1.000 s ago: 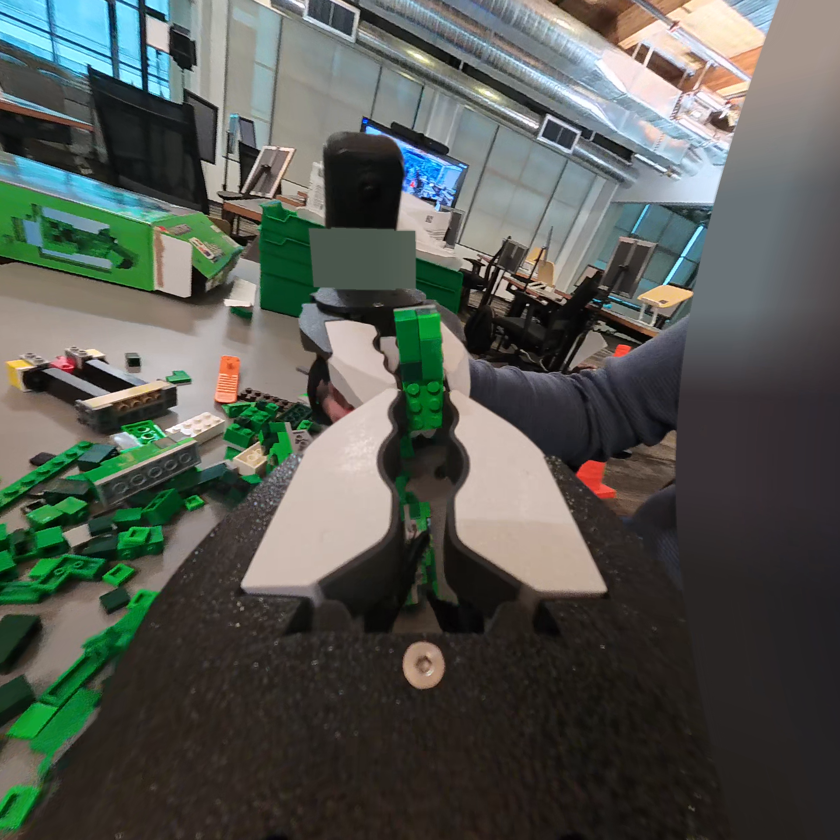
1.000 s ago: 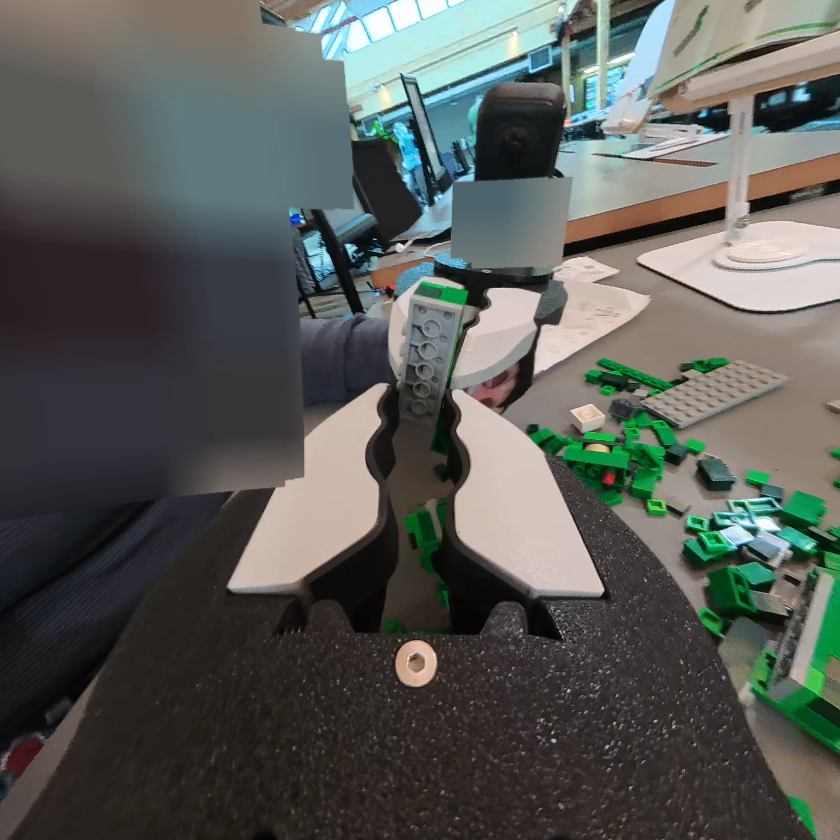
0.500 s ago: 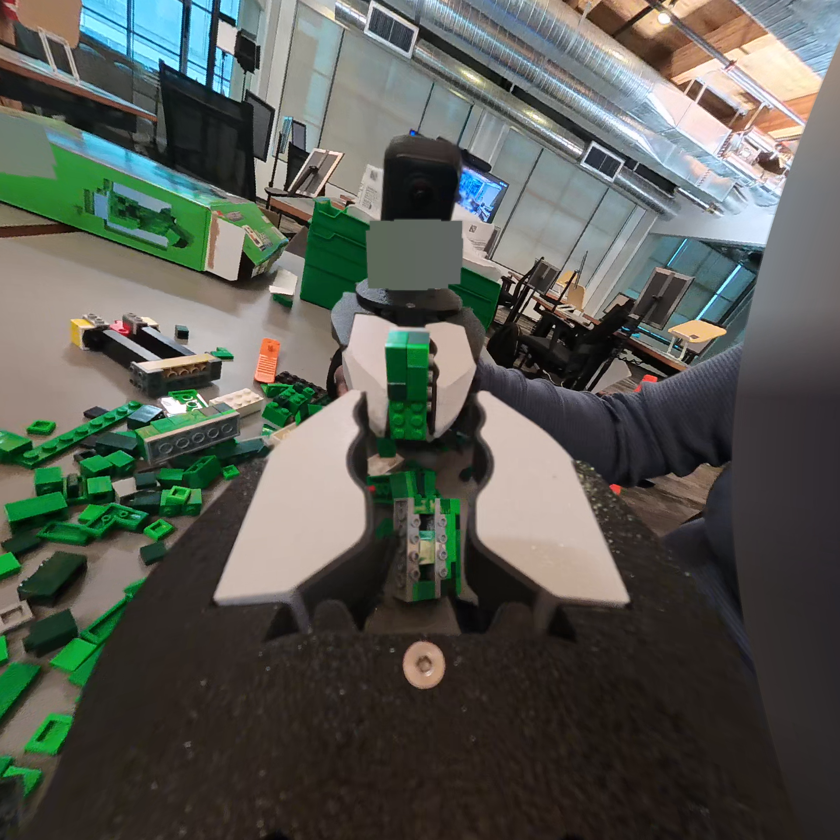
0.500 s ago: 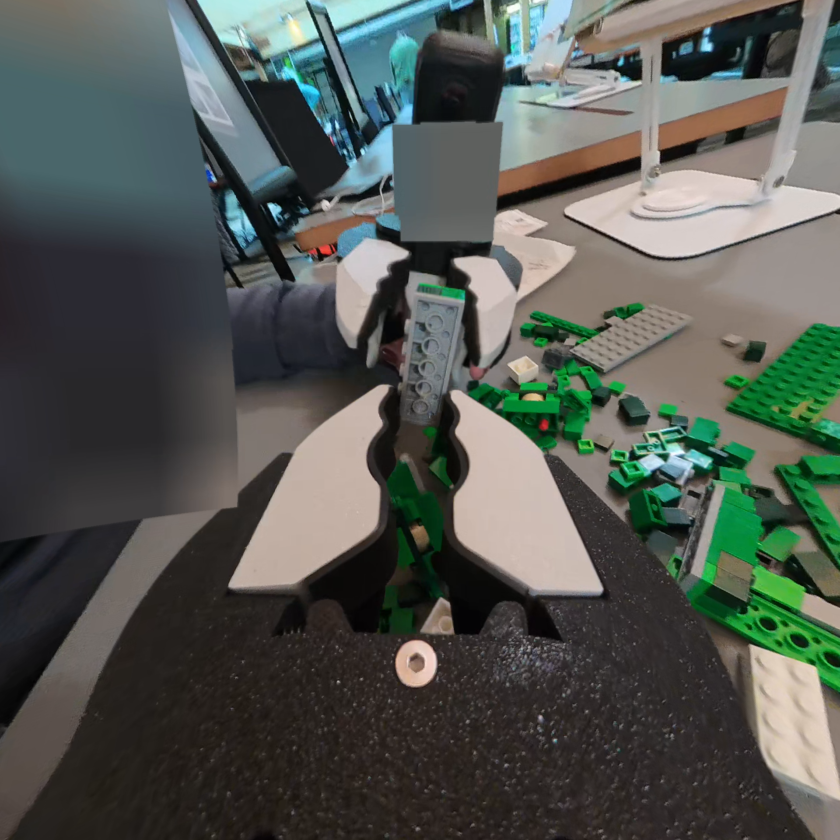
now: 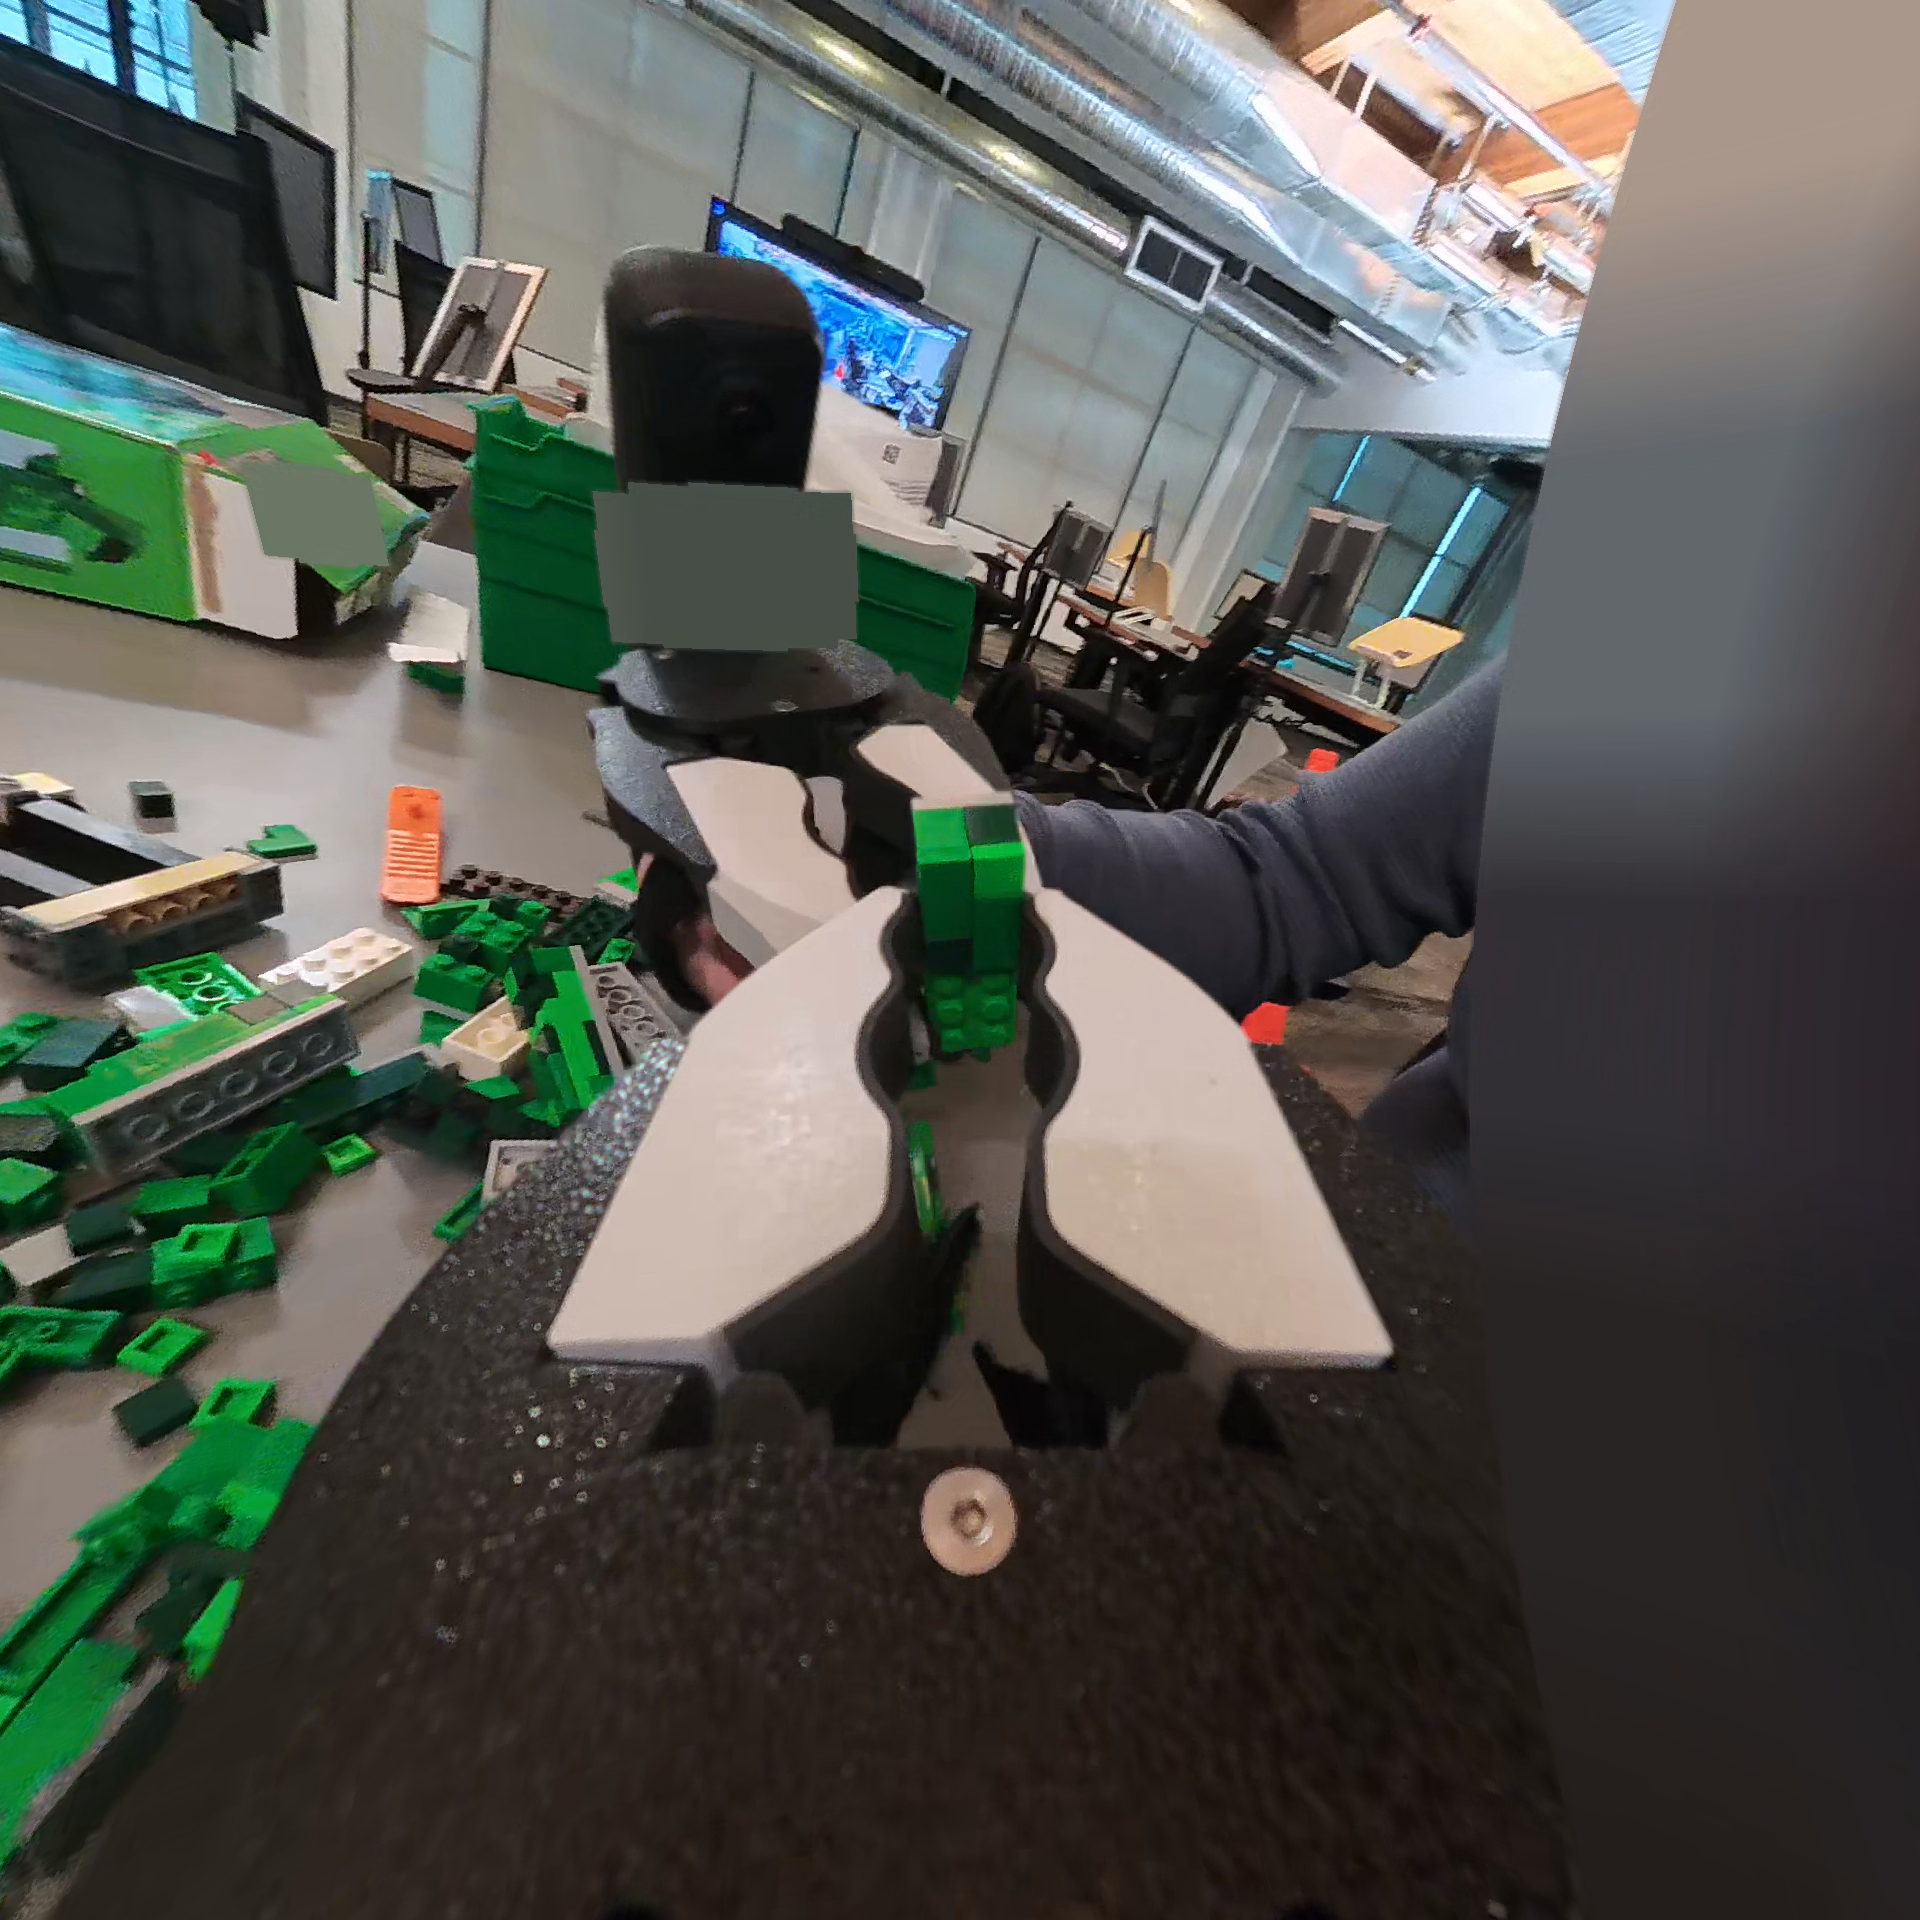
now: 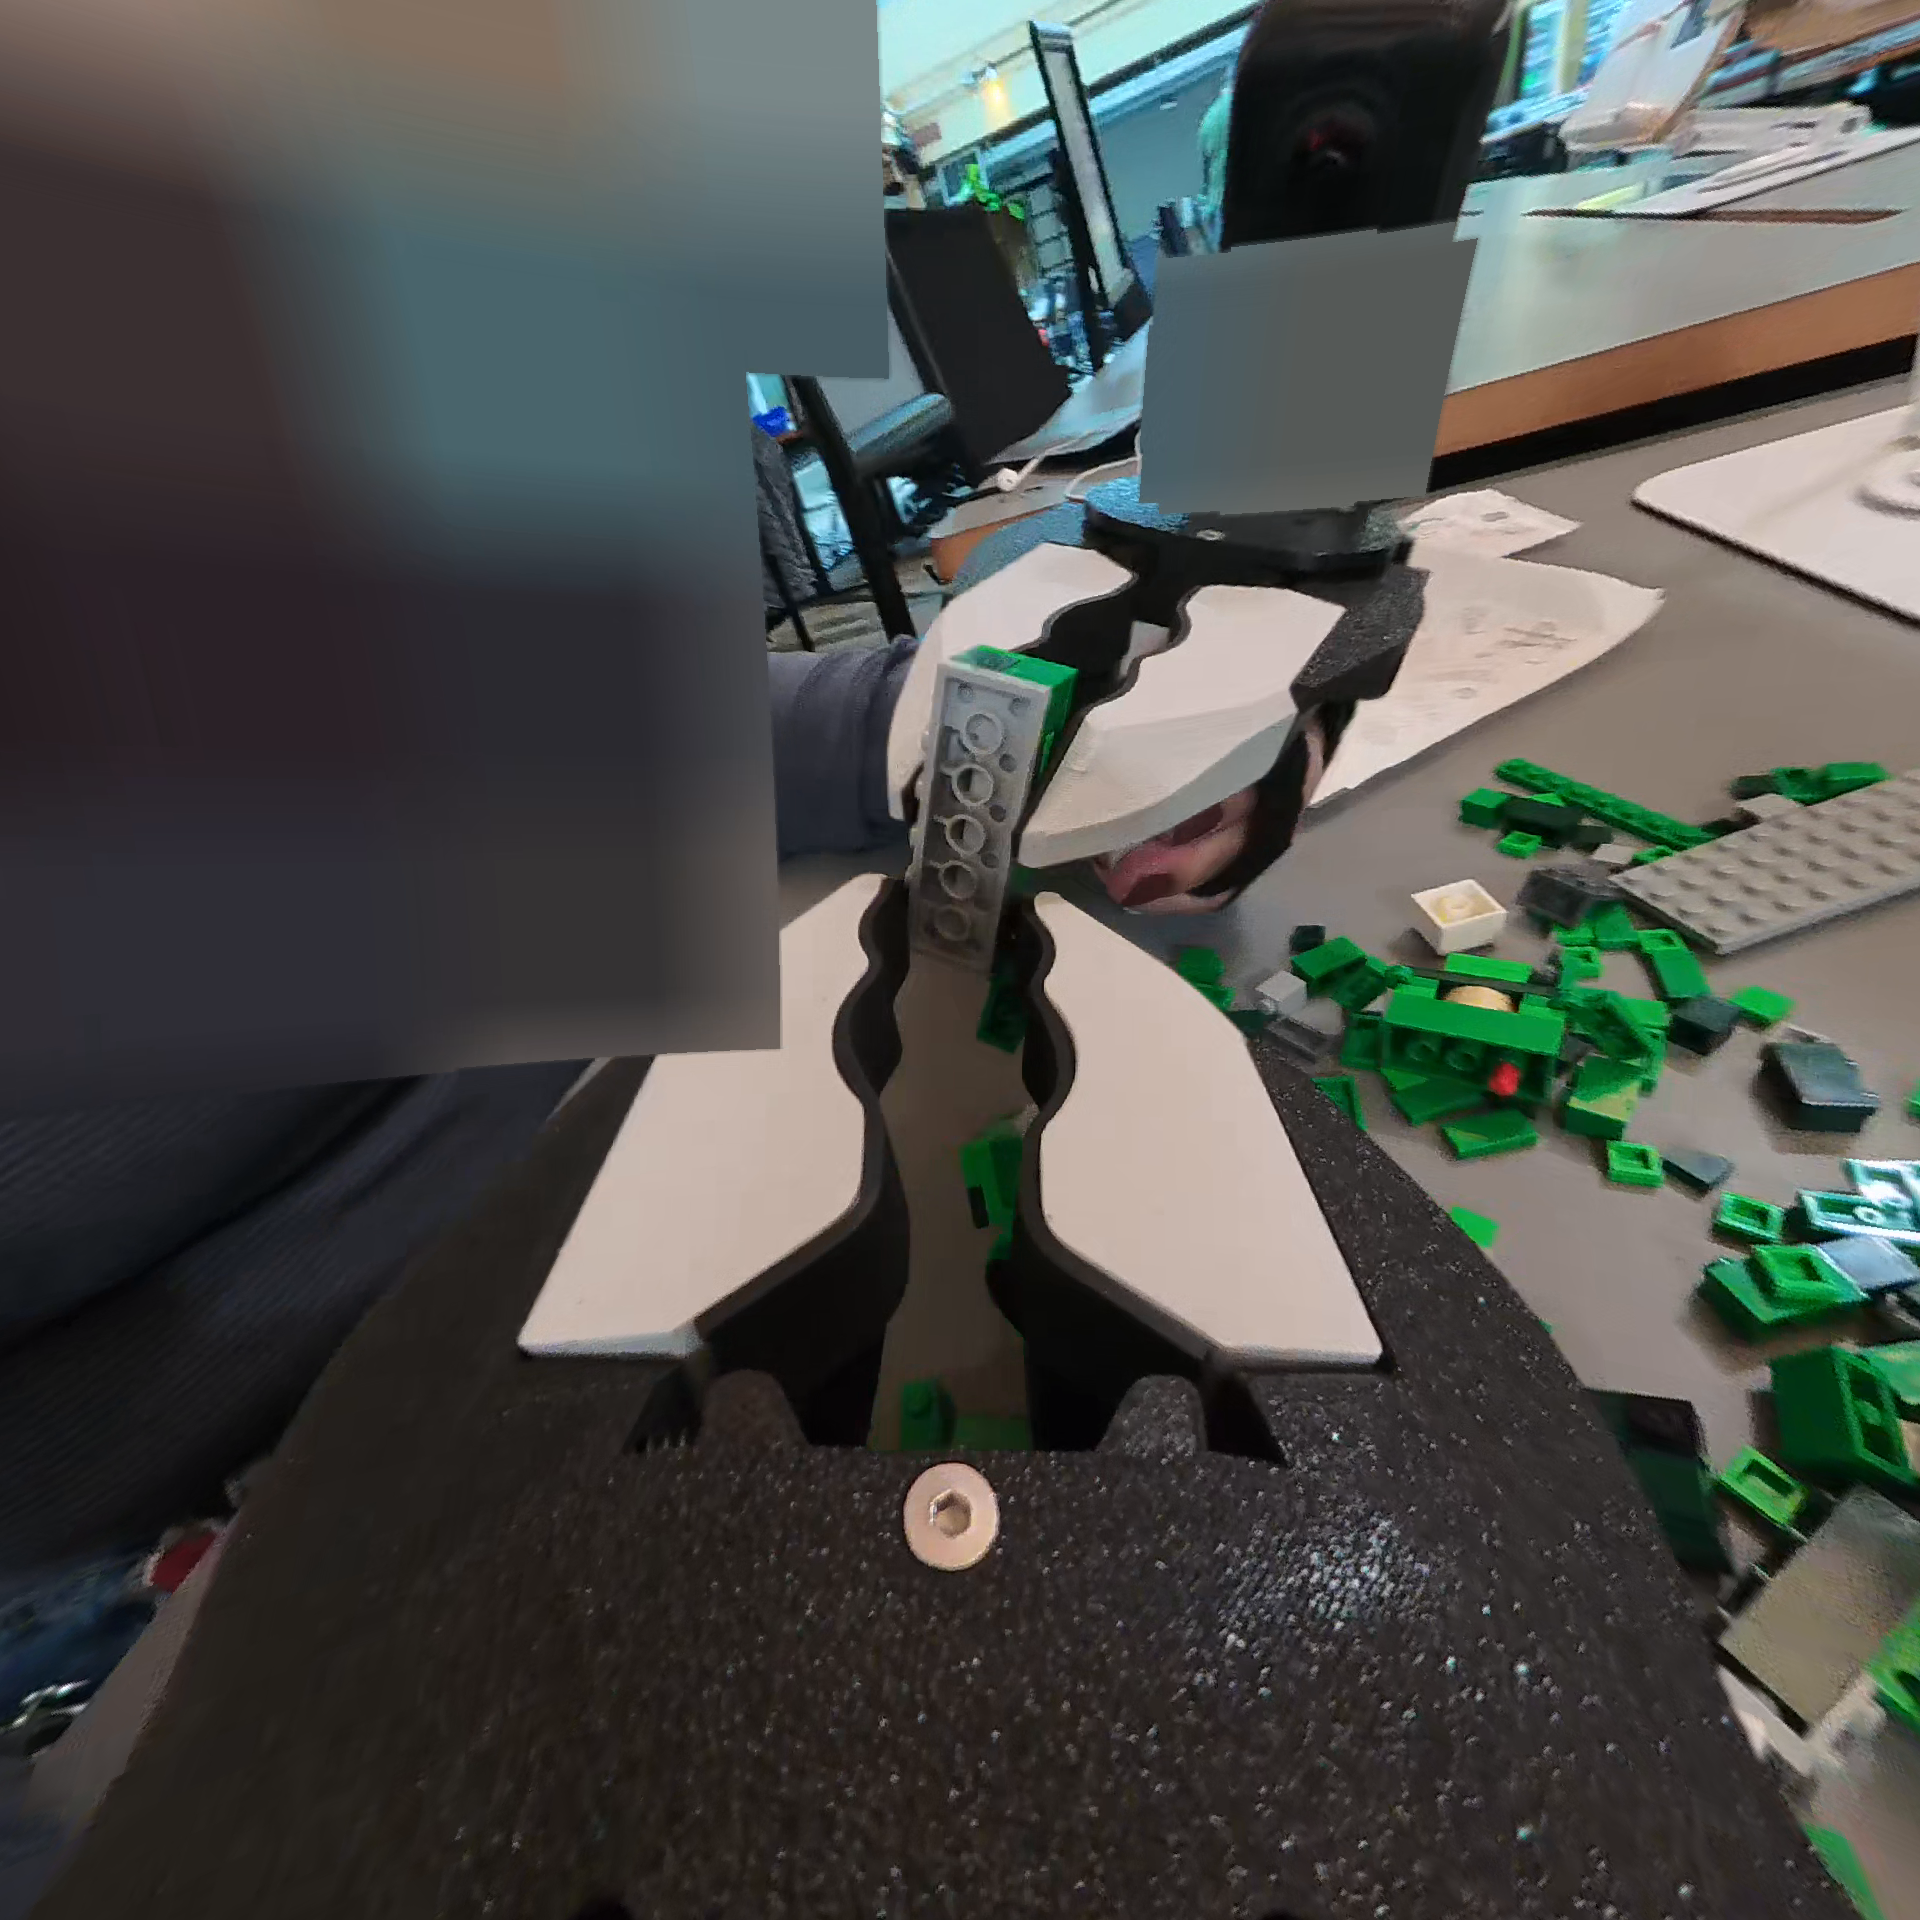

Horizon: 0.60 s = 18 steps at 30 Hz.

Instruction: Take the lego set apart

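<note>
The lower end of the green brick stack (image 5: 971, 935) is hidden between the fingers of the left tool (image 5: 961, 914). The far tool (image 6: 1101, 727) covers the top of the grey plate (image 6: 961, 831). Loose bricks (image 5: 156, 1579) at the tabletop's near left are motion-blurred and cut off by the frame edge.

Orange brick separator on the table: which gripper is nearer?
Right, probably. In the left wrist view the right gripper reaches in from the far side, beside the orange separator; the left gripper comes from the near side. Their tips meet at the green lego piece.
</note>
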{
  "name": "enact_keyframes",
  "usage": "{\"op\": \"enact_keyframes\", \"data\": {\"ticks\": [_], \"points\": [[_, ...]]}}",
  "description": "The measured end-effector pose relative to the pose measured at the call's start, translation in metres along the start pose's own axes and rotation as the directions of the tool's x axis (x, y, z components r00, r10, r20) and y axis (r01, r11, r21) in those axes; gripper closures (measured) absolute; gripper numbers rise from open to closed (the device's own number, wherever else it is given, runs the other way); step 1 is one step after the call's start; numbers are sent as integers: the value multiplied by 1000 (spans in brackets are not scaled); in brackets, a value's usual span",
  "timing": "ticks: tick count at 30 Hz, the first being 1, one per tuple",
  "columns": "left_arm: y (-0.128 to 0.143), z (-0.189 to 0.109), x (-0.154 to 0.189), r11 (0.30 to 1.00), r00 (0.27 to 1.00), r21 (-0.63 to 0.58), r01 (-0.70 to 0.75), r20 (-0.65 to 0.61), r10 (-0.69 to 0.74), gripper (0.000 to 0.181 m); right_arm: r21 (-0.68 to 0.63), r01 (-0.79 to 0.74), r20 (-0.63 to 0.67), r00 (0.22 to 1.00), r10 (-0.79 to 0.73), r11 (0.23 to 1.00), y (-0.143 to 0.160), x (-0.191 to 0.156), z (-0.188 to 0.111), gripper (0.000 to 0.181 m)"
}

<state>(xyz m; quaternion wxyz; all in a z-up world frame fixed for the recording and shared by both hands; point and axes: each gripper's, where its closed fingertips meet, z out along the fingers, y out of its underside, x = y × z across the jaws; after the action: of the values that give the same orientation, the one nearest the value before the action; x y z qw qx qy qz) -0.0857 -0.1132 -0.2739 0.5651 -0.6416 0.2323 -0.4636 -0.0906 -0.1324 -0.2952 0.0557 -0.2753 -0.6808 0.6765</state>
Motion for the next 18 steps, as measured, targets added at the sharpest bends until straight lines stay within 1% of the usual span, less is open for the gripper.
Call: {"op": "enact_keyframes", "data": {"ticks": [4, 7, 10, 12, 14, 16, 18], "points": [[0, -1, 2, 1000, 999, 12, 24, -36, -24, 164, 17, -32, 63, 998, 31, 999, -1, -2, 0, 162], [-2, -2, -1, 999, 999, 32, 35, -33, -34, 164, 29, -46, 71, 997, 44, 999, -3, 0, 0, 162], [-8, -7, -17, 996, 996, 87, 13, 88, -20, 163, 71, -35, -38, 999, 38, 997, -7, 16, -6, 163], [-7, -11, -29, 998, 985, 71, -1, 174, -11, 164, 67, -20, -140, 990, 29, 998, -7, 28, -8, 164], [-4, -12, -34, 999, 975, 40, -20, 224, 11, 163, 34, -13, -226, 974, 21, 999, -5, 37, -8, 151], [-2, -9, -33, 999, 975, 20, -29, 222, 24, 163, -16, 9, -248, 969, -13, 1000, -1, 37, -6, 163], [-5, -7, -23, 999, 987, 30, -24, 161, 19, 163, -19, 43, -206, 977, -46, 999, -3, 28, -4, 164]]}}
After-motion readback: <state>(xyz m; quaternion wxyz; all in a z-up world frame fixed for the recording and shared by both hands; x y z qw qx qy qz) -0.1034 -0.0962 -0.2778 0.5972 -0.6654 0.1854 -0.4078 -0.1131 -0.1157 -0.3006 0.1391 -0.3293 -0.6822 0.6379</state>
